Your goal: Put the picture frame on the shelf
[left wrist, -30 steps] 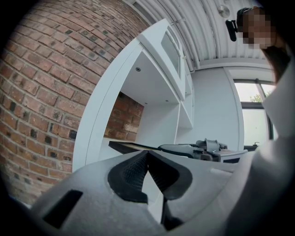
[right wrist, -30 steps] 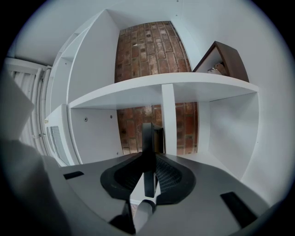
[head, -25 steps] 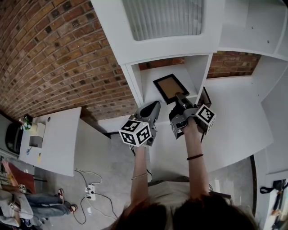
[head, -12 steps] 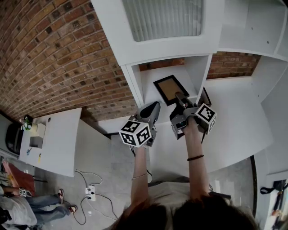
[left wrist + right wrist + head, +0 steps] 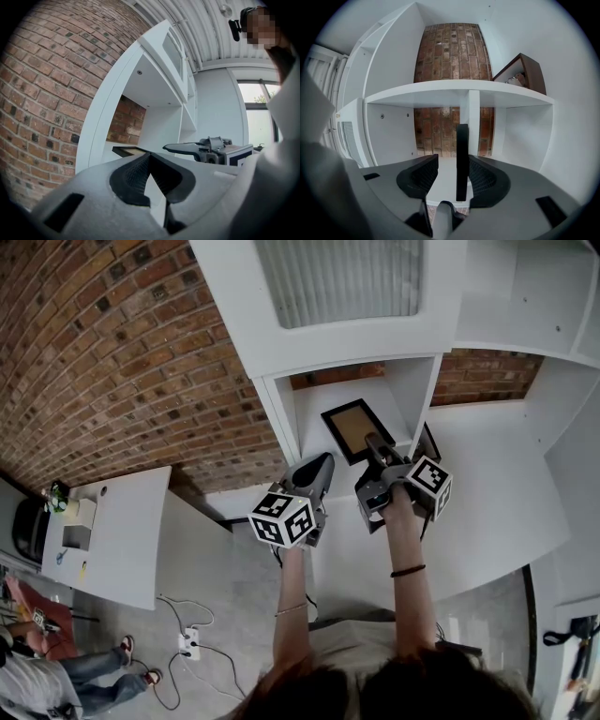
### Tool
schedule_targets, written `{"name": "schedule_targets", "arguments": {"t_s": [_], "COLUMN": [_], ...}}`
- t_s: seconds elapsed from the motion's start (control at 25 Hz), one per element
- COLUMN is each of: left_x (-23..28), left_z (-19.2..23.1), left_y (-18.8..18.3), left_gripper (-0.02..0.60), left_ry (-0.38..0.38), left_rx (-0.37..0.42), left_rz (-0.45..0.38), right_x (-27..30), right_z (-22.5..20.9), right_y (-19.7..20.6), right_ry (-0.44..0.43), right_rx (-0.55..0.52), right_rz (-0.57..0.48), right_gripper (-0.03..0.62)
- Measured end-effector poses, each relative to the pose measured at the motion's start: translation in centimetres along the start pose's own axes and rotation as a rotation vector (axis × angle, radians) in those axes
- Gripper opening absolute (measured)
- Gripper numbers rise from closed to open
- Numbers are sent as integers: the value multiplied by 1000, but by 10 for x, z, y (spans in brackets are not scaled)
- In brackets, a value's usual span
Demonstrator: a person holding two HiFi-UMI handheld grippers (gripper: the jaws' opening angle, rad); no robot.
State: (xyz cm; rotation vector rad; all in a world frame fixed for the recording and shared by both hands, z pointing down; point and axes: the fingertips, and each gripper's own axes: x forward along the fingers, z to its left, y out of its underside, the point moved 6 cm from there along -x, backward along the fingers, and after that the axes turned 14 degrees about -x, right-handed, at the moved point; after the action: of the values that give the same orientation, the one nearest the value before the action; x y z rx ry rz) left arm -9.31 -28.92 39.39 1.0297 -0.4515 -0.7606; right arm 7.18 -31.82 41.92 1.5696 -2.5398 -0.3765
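Note:
The black picture frame (image 5: 354,427) with a tan panel stands in the open compartment of the white shelf unit (image 5: 281,409). In the right gripper view the picture frame (image 5: 462,159) shows edge-on, upright on the shelf floor between my jaws. My right gripper (image 5: 376,442) (image 5: 451,164) is open. Its jaws have just been opening: the left pad stands well clear and the right pad lies close beside the frame. My left gripper (image 5: 322,463) (image 5: 150,157) is shut and empty, held just left of the right one, outside the compartment. From the left gripper view the picture frame (image 5: 129,150) is seen past the jaws.
A brown box (image 5: 525,75) sits on the shelf board (image 5: 459,96) above, to the right. Brick wall (image 5: 122,362) backs the unit. Down at the left stand a white table (image 5: 112,531) with small items, a power strip (image 5: 187,643) with cables, and a person (image 5: 56,676).
The right jaws have parted from the frame, which stays standing on the shelf. Both hands keep their places. The person at the lower left has shifted.

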Motion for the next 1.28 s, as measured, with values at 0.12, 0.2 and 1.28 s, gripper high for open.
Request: {"name": "schedule_targets", "arguments": {"t_s": [0.12,0.2,1.28], "left_x": [0,0,-12], "left_z": [-1,-1,-14], "left_y": [1,2,12], "left_gripper": [11,11,11], "left_ry": [2,3,-13], "left_rx": [-3,-3,9], "left_rz": [3,3,15], "right_x": [0,0,-18], "right_z": [-3,-4,-12], "right_y": [1,1,15], "right_ry": [1,-5,-42], "right_rx": [6,13,89], "right_rz": [-1,0,13], "right_gripper": [169,169,192]}}
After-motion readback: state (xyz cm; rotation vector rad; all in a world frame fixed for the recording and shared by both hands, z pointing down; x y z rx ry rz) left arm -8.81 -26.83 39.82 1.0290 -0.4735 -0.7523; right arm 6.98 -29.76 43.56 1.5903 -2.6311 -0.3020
